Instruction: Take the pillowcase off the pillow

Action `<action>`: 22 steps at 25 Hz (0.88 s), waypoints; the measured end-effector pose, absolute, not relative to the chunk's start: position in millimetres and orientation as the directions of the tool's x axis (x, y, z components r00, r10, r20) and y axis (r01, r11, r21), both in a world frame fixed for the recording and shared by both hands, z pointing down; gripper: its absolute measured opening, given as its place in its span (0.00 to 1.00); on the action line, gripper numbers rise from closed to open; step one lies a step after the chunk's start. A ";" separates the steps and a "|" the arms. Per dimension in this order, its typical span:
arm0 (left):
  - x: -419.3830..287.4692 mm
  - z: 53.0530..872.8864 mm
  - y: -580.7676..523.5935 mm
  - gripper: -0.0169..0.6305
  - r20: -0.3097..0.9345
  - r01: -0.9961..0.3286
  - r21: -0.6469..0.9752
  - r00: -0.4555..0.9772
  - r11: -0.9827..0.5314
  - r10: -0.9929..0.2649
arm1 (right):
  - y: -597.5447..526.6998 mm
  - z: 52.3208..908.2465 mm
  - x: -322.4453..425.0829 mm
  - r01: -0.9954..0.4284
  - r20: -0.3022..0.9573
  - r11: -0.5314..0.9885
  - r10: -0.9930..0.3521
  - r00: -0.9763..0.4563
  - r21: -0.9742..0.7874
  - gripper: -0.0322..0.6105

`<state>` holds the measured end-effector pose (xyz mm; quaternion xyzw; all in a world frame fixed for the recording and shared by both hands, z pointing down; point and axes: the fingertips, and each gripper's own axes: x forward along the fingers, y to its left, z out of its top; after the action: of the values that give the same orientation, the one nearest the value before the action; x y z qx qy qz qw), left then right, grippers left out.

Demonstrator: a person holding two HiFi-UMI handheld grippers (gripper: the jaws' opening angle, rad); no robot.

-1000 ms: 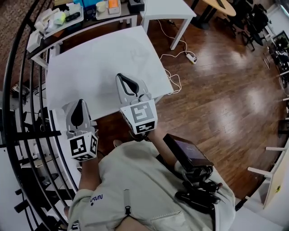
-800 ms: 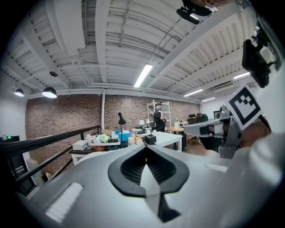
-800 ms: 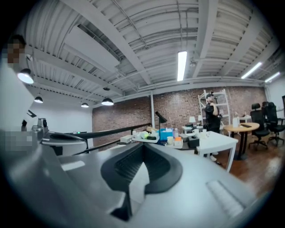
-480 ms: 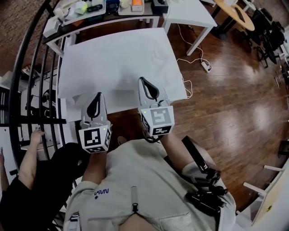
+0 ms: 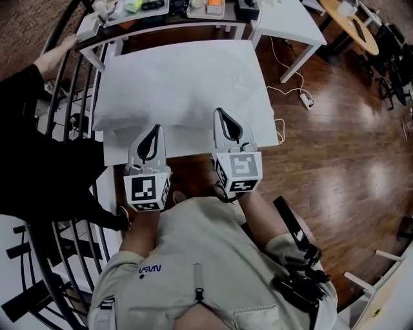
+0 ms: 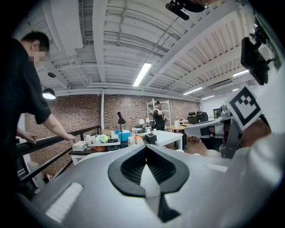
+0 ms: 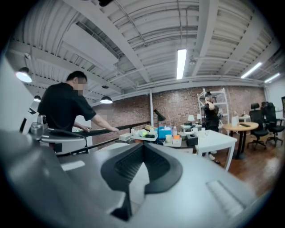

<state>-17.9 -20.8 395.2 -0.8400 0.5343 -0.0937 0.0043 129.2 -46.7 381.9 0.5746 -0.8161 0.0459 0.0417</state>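
A white pillow in its pillowcase (image 5: pixel 177 80) lies flat on the white table (image 5: pixel 122 153) and covers most of it. My left gripper (image 5: pixel 156 128) hovers over the table's near edge, just short of the pillow's near side. To its right, my right gripper (image 5: pixel 221 113) reaches slightly over the pillow's near right part. Both are shut with nothing between the jaws. In the left gripper view the left gripper (image 6: pixel 145 148) points level across the room, and so does the right gripper (image 7: pixel 142 146) in its own view; the pillow is hidden below both.
A person in black (image 5: pixel 39 135) stands at the left with a hand (image 5: pixel 59 55) on the black railing (image 5: pixel 77 97). A cluttered shelf table (image 5: pixel 161 8) stands behind the pillow table, another white table (image 5: pixel 287 22) at the back right. A power strip (image 5: pixel 305 98) and cable lie on the wooden floor.
Both grippers have come forward to the table's near edge. A person in black has come in at the left and laid a hand on the railing. Jaws stay shut.
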 end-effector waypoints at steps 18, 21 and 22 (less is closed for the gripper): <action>-9.4 396.9 -15.9 0.03 0.155 -0.889 -0.105 0.429 -0.446 -0.890 | -37.3 385.4 136.5 -0.950 0.120 0.312 -0.942 -0.312 -0.024 0.05; -8.4 398.0 -15.8 0.03 0.157 -0.887 -0.104 0.433 -0.451 -0.888 | -36.7 385.5 137.8 -0.951 0.121 0.307 -0.944 -0.307 -0.023 0.05; -8.4 398.1 -15.6 0.03 0.157 -0.886 -0.104 0.433 -0.451 -0.888 | -36.5 385.6 137.6 -0.952 0.121 0.307 -0.944 -0.307 -0.022 0.05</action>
<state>-8.4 -15.6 398.1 -0.8466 0.5239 -0.0942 0.0028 137.6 -36.5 385.6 0.5871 -0.8071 0.0447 0.0424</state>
